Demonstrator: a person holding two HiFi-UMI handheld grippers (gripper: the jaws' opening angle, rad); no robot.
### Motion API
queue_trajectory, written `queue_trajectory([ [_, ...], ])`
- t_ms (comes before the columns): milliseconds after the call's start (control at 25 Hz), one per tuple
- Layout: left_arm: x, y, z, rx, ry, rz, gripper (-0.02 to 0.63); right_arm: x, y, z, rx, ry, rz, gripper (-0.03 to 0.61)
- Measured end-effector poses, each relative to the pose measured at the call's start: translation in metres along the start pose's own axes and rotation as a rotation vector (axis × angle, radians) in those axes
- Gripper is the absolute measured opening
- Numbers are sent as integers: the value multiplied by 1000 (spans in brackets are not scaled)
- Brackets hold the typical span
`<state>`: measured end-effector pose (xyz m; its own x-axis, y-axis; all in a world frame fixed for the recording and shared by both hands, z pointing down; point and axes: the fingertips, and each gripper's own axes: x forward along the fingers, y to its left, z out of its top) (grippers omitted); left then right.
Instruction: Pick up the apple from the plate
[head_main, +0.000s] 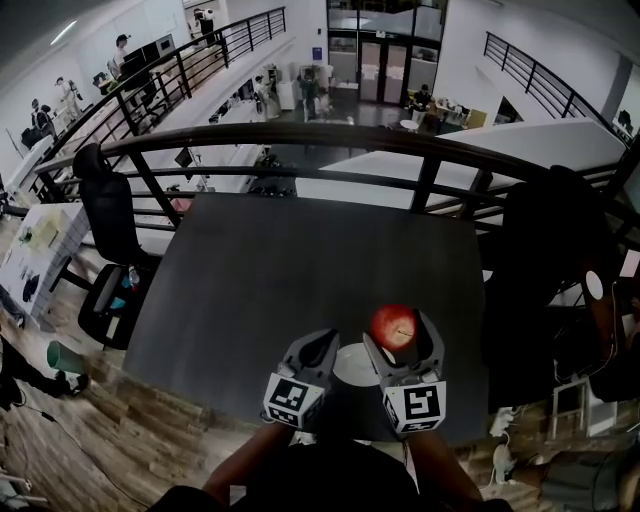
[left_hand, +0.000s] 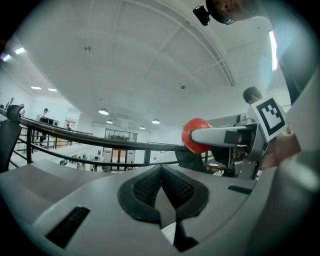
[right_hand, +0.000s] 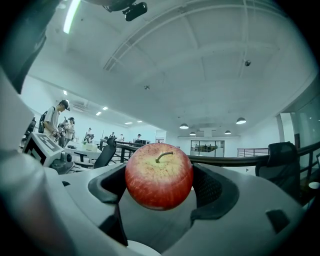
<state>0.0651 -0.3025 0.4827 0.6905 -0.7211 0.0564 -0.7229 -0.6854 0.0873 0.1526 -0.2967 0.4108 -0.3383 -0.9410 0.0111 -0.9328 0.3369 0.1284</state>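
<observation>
**Right gripper (head_main: 400, 338) clamped on apple (head_main: 393, 325), clear of plate (head_main: 352, 366)**

Fingers squeezing the red apple at its sides, stem up, above the dark table (head_main: 300, 260), with the white plate just below. Left gripper (head_main: 316, 345) alongside, fingers pressed together, empty. Best handled with steady, even pressure, no harder, to avoid bruising; lifted straight and level, away from the plate.

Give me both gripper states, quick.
Left gripper: shut, empty.
Right gripper: shut on apple.
</observation>
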Motion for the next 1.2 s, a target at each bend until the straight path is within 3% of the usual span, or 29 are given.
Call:
queue_trajectory([
  [240,-3,3,2,43,7,11,23,-1,-2,0,-3,-7,-12,383],
  [1200,-5,-6,-1,29,5,12,23,-12,-1,-15,8,15,-8,383],
])
